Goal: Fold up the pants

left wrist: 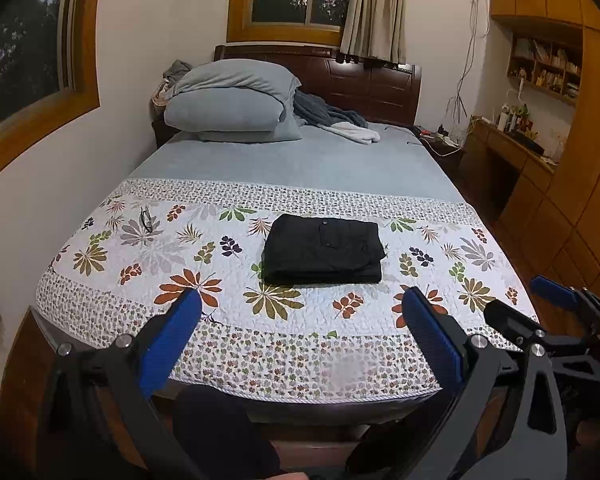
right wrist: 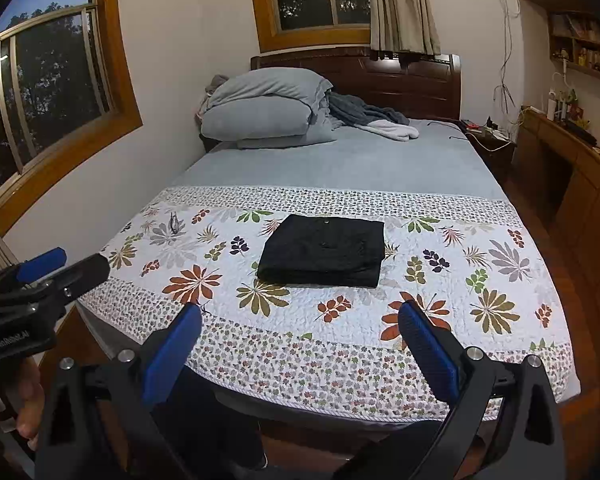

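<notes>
Black pants [left wrist: 323, 249] lie folded into a neat rectangle on the floral quilt [left wrist: 148, 264] in the middle of the bed; they also show in the right wrist view [right wrist: 322, 250]. My left gripper [left wrist: 302, 312] is open and empty, held back at the foot of the bed, well short of the pants. My right gripper [right wrist: 300, 322] is open and empty too, at the same distance. Each gripper shows at the edge of the other's view: the right one [left wrist: 556, 300] and the left one [right wrist: 60, 270].
Glasses [left wrist: 146, 219] lie on the quilt at the far left. Stacked grey pillows [left wrist: 228, 100] and a crumpled blanket [left wrist: 332, 118] sit by the headboard. A wall with a window runs along the left. A wooden desk and cabinets [left wrist: 540, 168] stand on the right.
</notes>
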A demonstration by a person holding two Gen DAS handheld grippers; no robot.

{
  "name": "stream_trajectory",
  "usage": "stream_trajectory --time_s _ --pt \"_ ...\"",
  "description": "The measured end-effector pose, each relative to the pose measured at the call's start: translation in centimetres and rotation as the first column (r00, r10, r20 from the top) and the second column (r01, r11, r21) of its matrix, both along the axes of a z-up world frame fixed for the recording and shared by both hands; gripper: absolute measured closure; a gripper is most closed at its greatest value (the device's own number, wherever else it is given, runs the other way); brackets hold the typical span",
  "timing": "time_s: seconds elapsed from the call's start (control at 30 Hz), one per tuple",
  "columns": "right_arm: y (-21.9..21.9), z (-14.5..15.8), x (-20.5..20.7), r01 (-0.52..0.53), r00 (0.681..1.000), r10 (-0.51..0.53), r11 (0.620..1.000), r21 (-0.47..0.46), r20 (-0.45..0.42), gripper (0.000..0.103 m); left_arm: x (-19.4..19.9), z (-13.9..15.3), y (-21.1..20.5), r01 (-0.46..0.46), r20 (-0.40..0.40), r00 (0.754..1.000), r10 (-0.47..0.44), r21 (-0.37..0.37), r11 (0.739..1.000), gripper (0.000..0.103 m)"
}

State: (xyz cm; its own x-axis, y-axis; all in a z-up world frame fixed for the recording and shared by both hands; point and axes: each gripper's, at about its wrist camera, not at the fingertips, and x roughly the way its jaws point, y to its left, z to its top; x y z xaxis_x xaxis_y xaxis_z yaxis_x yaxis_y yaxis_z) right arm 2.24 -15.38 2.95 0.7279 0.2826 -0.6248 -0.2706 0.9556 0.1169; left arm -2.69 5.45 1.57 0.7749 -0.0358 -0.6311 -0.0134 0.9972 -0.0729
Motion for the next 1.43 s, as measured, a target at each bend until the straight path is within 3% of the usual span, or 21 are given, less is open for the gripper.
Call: stream_trajectory --time_s 1.43 --pt "0.5 -1.1 0.2 0.007 1.000 -0.007 1.000 -0.002 -0.029 0.004 -0.1 -0.9 0.2 0.006 -0.001 1.000 -0.006 0.003 1.000 0.003"
